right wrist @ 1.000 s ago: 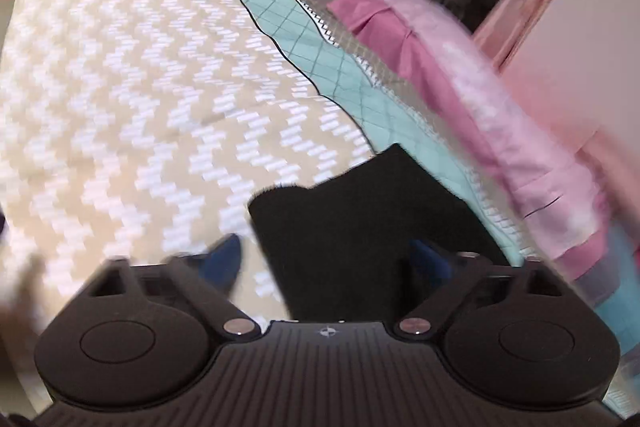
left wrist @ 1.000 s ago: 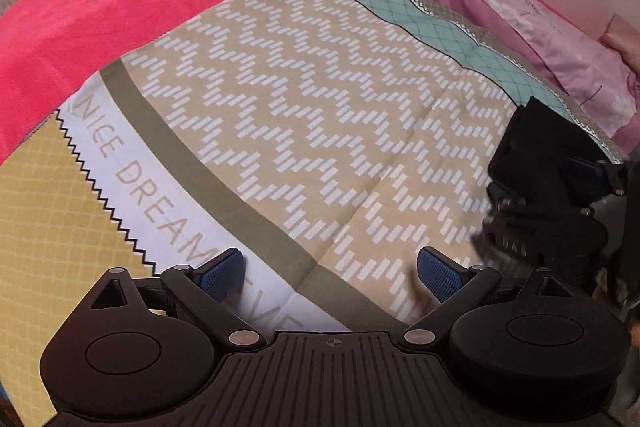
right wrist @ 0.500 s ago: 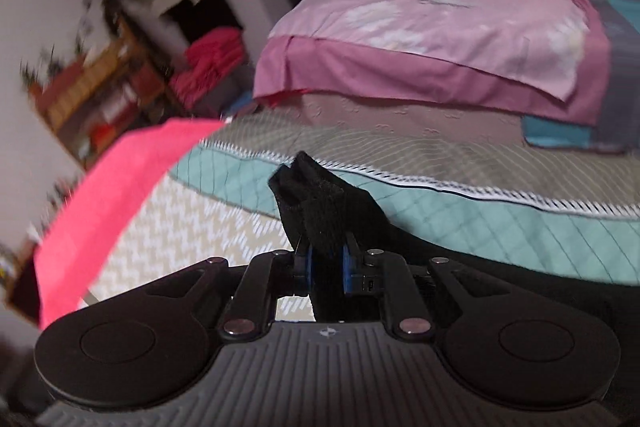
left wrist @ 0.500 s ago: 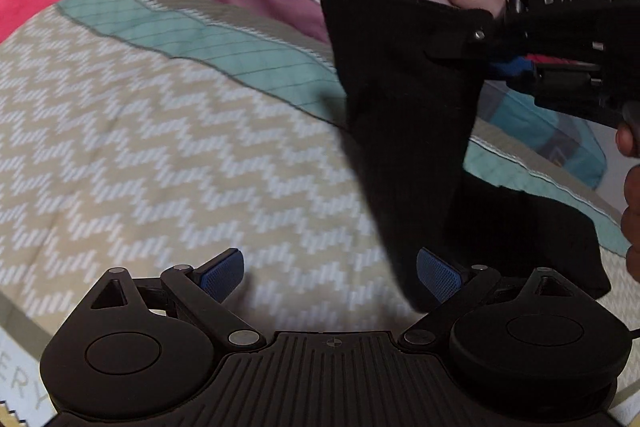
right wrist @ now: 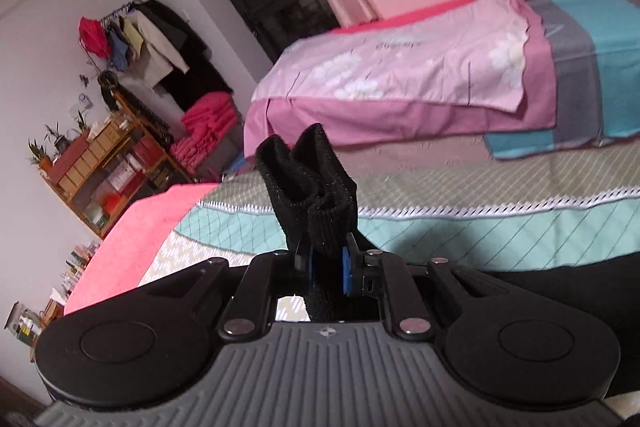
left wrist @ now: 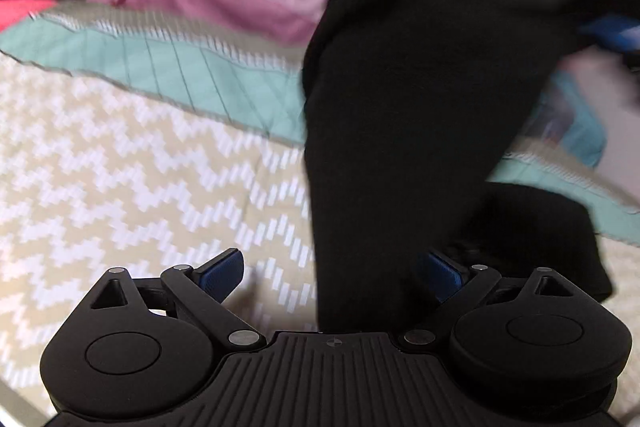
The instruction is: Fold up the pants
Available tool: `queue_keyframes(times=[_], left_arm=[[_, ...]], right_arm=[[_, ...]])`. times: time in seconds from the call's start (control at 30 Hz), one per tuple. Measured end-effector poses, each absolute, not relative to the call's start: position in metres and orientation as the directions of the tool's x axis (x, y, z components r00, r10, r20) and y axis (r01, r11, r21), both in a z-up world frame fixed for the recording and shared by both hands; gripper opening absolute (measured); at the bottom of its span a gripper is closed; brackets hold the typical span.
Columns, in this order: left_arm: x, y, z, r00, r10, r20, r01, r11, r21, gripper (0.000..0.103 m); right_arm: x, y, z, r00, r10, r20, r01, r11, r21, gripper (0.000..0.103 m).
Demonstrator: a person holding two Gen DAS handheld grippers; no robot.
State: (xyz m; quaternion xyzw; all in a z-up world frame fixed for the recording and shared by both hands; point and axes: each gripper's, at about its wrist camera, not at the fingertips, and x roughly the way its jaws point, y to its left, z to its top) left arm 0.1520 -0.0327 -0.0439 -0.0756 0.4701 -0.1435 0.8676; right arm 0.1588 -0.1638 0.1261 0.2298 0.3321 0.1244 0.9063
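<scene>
The black pants [left wrist: 408,115] hang in a long drape from the upper right of the left wrist view down to the patterned bedspread [left wrist: 140,163]. My right gripper [right wrist: 326,265] is shut on a bunched edge of the pants [right wrist: 310,187], which sticks up between its blue pads. It shows blurred at the upper right of the left wrist view [left wrist: 600,7]. My left gripper [left wrist: 332,273] is open, low over the bed, with the hanging cloth between its blue pads [left wrist: 222,273]. I cannot tell if the pads touch the cloth.
A pink and purple quilt [right wrist: 400,83] and a teal blanket [right wrist: 580,67] lie at the far side of the bed. A pink blanket [right wrist: 132,239] lies at the left. A wooden shelf [right wrist: 100,163] and hanging clothes [right wrist: 152,39] stand by the wall.
My right gripper shut on the pants and has lifted them high off the bed. My left gripper moved right, so the hanging cloth now sits between its open fingers.
</scene>
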Motion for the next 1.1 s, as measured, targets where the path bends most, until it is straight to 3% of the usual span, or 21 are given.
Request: queue_keyframes(times=[0.1,0.27,0.37,0.43,0.47,0.53,0.57,0.6,0.73,0.87,0.93,1.0,1.07,1.1], left_arm=[[0.161,-0.048,-0.064,0.426,-0.327,-0.844,0.195,0.944,-0.267,0.103],[0.140,-0.059,-0.051,0.460,-0.405,-0.790,0.315,0.907,-0.281,0.103],[0.136,-0.066,-0.050,0.416,-0.458,-0.786,0.390,0.870,-0.301,0.103],[0.131,-0.067,-0.048,0.382,-0.491,-0.783,0.422,0.846,-0.325,0.103],[0.128,-0.066,-0.047,0.361,-0.505,-0.784,0.444,0.832,-0.332,0.103],[0.119,-0.059,-0.041,0.345,-0.518,-0.782,0.494,0.809,-0.318,0.103],[0.115,-0.054,-0.037,0.344,-0.528,-0.777,0.513,0.799,-0.315,0.103],[0.113,-0.050,-0.035,0.344,-0.534,-0.772,0.521,0.793,-0.316,0.103],[0.126,-0.048,-0.013,0.379,-0.539,-0.752,0.502,0.802,-0.323,0.103],[0.159,-0.066,-0.008,0.434,-0.527,-0.731,0.431,0.834,-0.345,0.103],[0.176,-0.083,-0.018,0.423,-0.513,-0.747,0.405,0.845,-0.351,0.103],[0.190,-0.099,-0.037,0.349,-0.494,-0.796,0.375,0.853,-0.364,0.103],[0.198,-0.104,-0.051,0.284,-0.517,-0.807,0.349,0.840,-0.416,0.103],[0.201,-0.101,-0.055,0.262,-0.547,-0.795,0.341,0.823,-0.453,0.103]], right_arm=[[0.150,-0.193,0.138,0.788,0.330,-0.519,-0.049,0.875,0.482,0.016],[0.106,-0.277,0.132,0.848,0.187,-0.497,0.106,0.857,0.504,0.015],[0.079,-0.325,0.079,0.802,0.063,-0.594,0.291,0.827,0.480,0.017],[0.072,-0.340,0.031,0.653,-0.030,-0.756,0.448,0.821,0.354,0.020],[0.067,-0.344,0.015,0.618,-0.009,-0.786,0.478,0.798,0.366,0.025],[0.050,-0.348,0.015,0.681,0.001,-0.733,0.469,0.768,0.436,0.039],[0.047,-0.348,0.020,0.700,-0.031,-0.714,0.473,0.768,0.431,0.064],[0.046,-0.348,0.025,0.716,-0.072,-0.694,0.478,0.776,0.412,0.073],[0.074,-0.347,0.039,0.732,-0.140,-0.667,0.436,0.848,0.300,0.073],[0.105,-0.331,0.033,0.743,-0.149,-0.652,0.370,0.904,0.215,0.092],[0.121,-0.328,0.016,0.700,-0.160,-0.696,0.359,0.921,0.149,0.086],[0.122,-0.358,0.000,0.644,-0.177,-0.745,0.512,0.823,0.247,0.089],[0.102,-0.382,-0.002,0.690,-0.082,-0.719,0.542,0.717,0.438,0.091],[0.096,-0.387,-0.002,0.692,-0.053,-0.720,0.525,0.721,0.452,0.097]])
